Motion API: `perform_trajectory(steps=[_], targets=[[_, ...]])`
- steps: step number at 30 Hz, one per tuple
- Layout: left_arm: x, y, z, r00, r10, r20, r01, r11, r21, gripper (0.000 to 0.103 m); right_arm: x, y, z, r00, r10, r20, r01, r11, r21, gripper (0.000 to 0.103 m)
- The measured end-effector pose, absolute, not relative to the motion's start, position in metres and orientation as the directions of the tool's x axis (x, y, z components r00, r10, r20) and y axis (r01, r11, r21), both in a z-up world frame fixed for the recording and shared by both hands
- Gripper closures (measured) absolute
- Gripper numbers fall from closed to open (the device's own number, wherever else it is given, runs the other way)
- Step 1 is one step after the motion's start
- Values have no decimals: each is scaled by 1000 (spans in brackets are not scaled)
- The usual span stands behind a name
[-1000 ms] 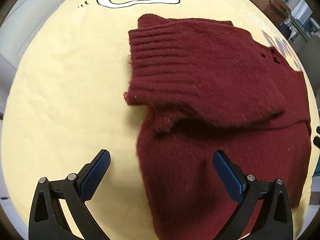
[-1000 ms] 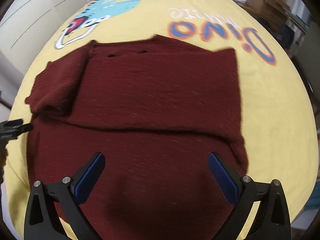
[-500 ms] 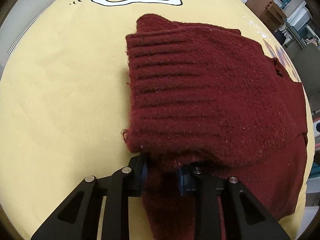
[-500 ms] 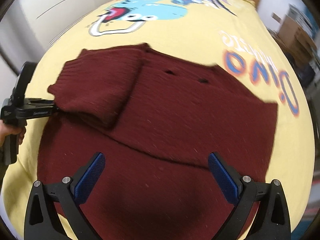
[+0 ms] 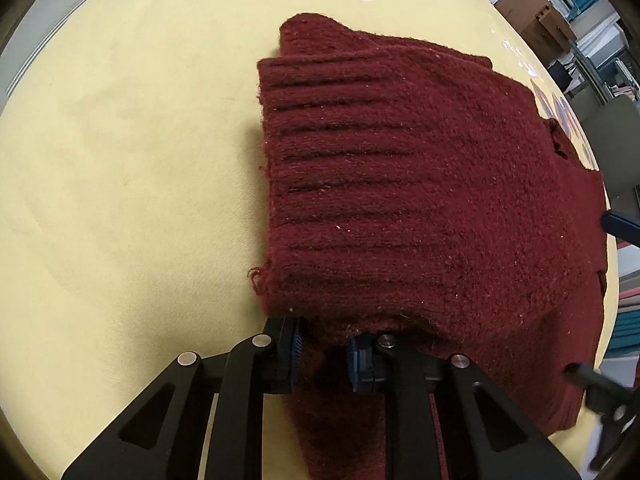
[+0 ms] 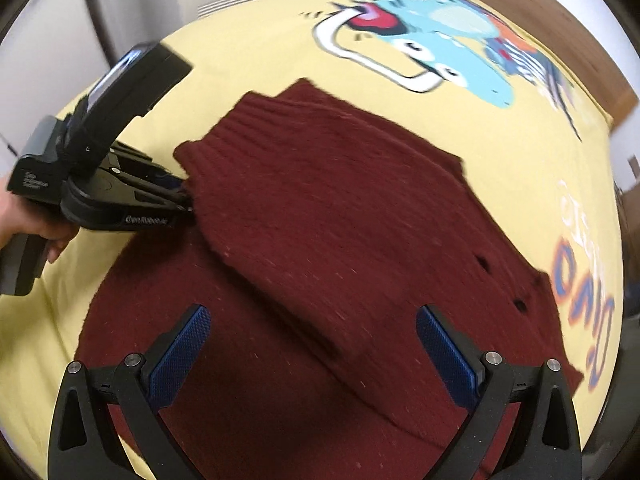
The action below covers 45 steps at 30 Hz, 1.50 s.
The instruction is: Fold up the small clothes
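A dark red knitted sweater (image 5: 400,200) lies on a yellow printed sheet (image 5: 120,160), with a ribbed sleeve folded across its body. My left gripper (image 5: 324,354) is shut on the sweater's left edge, just under the sleeve cuff. In the right wrist view the left gripper (image 6: 184,198) pinches that edge at the sweater (image 6: 340,240). My right gripper (image 6: 312,344) is open and empty, hovering over the sweater's near part; its blue pads (image 6: 182,346) stand wide apart.
The yellow sheet (image 6: 240,60) carries a blue cartoon dinosaur print (image 6: 432,40) at the far side and orange lettering (image 6: 580,280) on the right. Cardboard boxes and shelves (image 5: 560,20) stand beyond the bed's right edge. A white wall stands at the left.
My left gripper has closed on the sweater's edge under the cuff and stays shut. My right gripper has swung left over the sweater, still open.
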<state>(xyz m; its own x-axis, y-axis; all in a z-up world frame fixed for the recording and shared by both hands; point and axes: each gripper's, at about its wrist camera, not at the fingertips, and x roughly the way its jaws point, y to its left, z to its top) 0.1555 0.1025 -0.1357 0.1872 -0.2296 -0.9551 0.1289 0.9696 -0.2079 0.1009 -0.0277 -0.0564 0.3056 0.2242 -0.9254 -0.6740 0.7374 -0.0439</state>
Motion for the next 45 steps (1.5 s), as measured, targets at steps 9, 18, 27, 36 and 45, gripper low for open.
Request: perform_trajectory(steps=[9, 18, 27, 36, 45], targets=[[164, 102, -137, 176, -220, -960, 142, 970, -196, 87, 121, -2, -80, 245, 228, -942, -693, 721, -5, 14], [150, 90, -135, 176, -196, -965, 151, 974, -171, 87, 134, 6, -93, 192, 257, -947, -692, 720, 55, 82], [156, 93, -135, 169, -204, -964, 143, 973, -181, 87, 152, -38, -72, 247, 340, -908, -552, 819, 157, 98], [154, 86, -133, 167, -189, -968, 146, 975, -165, 87, 159, -126, -49, 372, 324, -870, -332, 922, 201, 98], [154, 80, -133, 165, -168, -972, 151, 978, -143, 87, 132, -189, -69, 320, 344, -883, -193, 936, 295, 98]])
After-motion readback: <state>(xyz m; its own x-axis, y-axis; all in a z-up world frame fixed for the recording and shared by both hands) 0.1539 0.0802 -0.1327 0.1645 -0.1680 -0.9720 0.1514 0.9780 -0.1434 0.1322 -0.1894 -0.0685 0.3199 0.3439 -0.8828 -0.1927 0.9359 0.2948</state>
